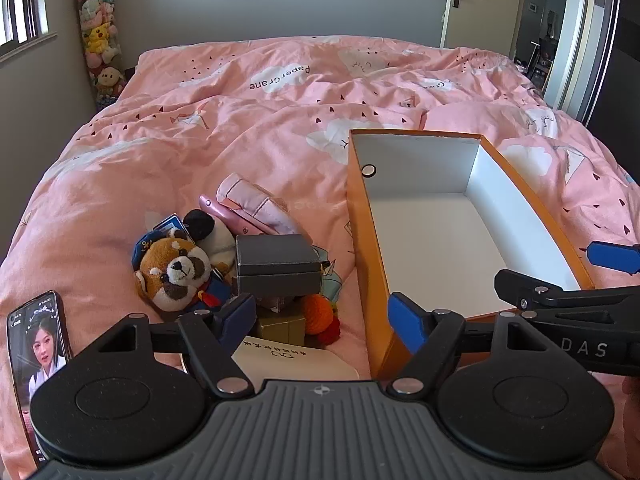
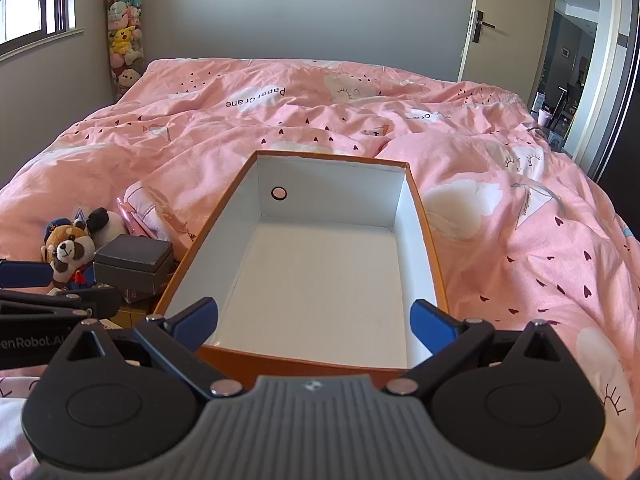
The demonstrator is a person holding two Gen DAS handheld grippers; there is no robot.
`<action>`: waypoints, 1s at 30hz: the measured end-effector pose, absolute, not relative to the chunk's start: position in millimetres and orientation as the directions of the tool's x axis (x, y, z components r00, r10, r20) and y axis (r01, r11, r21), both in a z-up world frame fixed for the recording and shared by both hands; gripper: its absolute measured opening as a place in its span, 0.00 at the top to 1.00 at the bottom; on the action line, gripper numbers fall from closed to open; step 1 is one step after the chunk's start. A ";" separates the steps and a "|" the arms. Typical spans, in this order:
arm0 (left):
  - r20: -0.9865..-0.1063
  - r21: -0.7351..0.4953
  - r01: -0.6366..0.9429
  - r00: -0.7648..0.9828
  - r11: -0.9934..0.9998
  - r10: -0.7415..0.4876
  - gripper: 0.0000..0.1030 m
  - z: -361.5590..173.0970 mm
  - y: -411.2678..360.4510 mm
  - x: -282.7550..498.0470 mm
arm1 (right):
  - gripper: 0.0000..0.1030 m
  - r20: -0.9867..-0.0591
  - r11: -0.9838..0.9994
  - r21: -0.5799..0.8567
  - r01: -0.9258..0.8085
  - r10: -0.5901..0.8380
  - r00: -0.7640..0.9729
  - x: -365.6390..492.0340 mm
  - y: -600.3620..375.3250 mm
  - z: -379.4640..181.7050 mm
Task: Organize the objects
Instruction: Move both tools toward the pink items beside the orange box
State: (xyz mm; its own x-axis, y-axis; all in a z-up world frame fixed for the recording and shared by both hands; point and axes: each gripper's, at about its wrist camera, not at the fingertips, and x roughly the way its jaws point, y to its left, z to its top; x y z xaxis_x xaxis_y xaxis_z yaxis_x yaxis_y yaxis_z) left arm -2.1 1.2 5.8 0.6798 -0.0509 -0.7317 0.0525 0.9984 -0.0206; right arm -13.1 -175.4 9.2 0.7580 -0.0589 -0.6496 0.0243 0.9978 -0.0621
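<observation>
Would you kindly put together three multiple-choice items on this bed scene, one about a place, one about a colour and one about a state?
1. Where does the pile of small things lie relative to the open box?
A. Inside it
B. On the bed to its left
C. On the bed to its right

2. What colour is the outside of the box?
A. Orange
B. Green
C. Black

3. What is the state of the right gripper?
A. Shut on the plush toy
B. Shut on the box rim
C. Open, holding nothing

Answers:
1 B: the plush toy and grey case sit on the pink duvet left of the box.
2 A: the rim and outer walls are orange, the inside white.
3 C: its blue fingers stand wide apart over the box's near end, with nothing clamped.
</observation>
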 end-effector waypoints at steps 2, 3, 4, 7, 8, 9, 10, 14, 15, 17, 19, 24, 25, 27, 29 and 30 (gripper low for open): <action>-0.729 -0.023 0.055 0.682 0.998 -0.055 0.16 6.6 1.6 -1.8 | 0.01 -0.649 0.998 -0.063 0.025 -0.060 0.758 -13.2 -175.1 9.4; -0.728 -0.018 0.055 0.684 0.998 -0.051 0.17 6.6 1.3 -2.0 | 0.01 -0.649 0.998 -0.064 0.026 -0.061 0.758 -13.3 -175.0 9.5; -0.727 -0.011 0.055 0.686 0.998 -0.045 0.17 6.7 0.7 -1.9 | 0.01 -0.649 0.998 -0.065 0.026 -0.061 0.759 -13.1 -175.2 9.9; -0.728 -0.006 0.059 0.684 0.998 -0.045 0.20 6.3 -0.2 -1.7 | 0.01 -0.648 0.998 -0.064 0.027 -0.062 0.759 -13.2 -175.4 10.1; -0.729 -0.010 0.061 0.683 0.998 -0.049 0.20 5.9 0.0 -1.6 | 0.01 -0.648 0.998 -0.064 0.028 -0.063 0.759 -13.2 -175.4 10.1; -0.730 -0.014 0.063 0.681 0.998 -0.053 0.20 5.7 0.6 -1.1 | 0.01 -0.648 0.998 -0.064 0.028 -0.063 0.759 -13.3 -175.2 10.0; -0.731 -0.013 0.064 0.681 0.998 -0.053 0.20 5.3 0.1 -1.1 | 0.01 -0.648 0.997 -0.064 0.032 -0.066 0.759 -13.3 -175.2 9.8; -0.729 -0.007 0.079 0.682 0.997 -0.059 0.22 4.9 -1.7 -2.3 | 0.01 -0.648 0.997 -0.066 0.031 -0.066 0.759 -13.0 -174.9 10.8; -0.729 -0.008 0.080 0.682 0.997 -0.060 0.22 4.9 -1.6 -2.2 | 0.01 -0.648 0.997 -0.066 0.031 -0.067 0.759 -12.9 -175.0 10.9; -0.730 -0.009 0.079 0.681 0.997 -0.061 0.22 4.9 -2.0 -2.3 | 0.01 -0.649 0.997 -0.066 0.031 -0.066 0.758 -12.9 -174.7 10.5; -0.732 -0.011 0.080 0.678 0.997 -0.062 0.22 4.8 -2.1 -2.1 | 0.01 -0.648 0.997 -0.067 0.030 -0.067 0.759 -12.9 -174.1 10.6; -0.733 -0.025 0.072 0.677 0.997 -0.067 0.22 4.3 -0.1 -2.2 | 0.01 -0.648 0.997 -0.067 0.034 -0.070 0.759 -13.1 -174.0 10.5; -0.735 -0.023 0.070 0.675 0.997 -0.065 0.22 4.0 0.5 -2.1 | 0.01 -0.648 0.997 -0.067 0.035 -0.070 0.758 -13.0 -174.1 10.8; -0.738 -0.019 0.068 0.672 0.997 -0.060 0.22 3.1 0.7 -1.8 | 0.01 -0.648 0.997 -0.067 0.036 -0.071 0.758 -13.0 -173.8 10.3; -0.741 -0.020 0.071 0.668 0.997 -0.062 0.22 2.8 0.4 -1.7 | 0.01 -0.650 0.997 -0.065 0.037 -0.071 0.757 -12.5 -173.6 9.9; -0.743 -0.020 0.071 0.666 0.997 -0.062 0.22 2.5 0.3 -1.6 | 0.01 -0.650 0.997 -0.065 0.039 -0.072 0.756 -12.2 -173.6 9.6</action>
State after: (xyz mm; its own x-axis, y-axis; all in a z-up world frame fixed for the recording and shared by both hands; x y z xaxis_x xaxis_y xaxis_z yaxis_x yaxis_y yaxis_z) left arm -1.6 0.3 2.5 0.6663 -0.0620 -0.7431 0.0706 0.9973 -0.0198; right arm -12.2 -173.6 9.6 0.7564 -0.0719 -0.6502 0.0385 0.9971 -0.0655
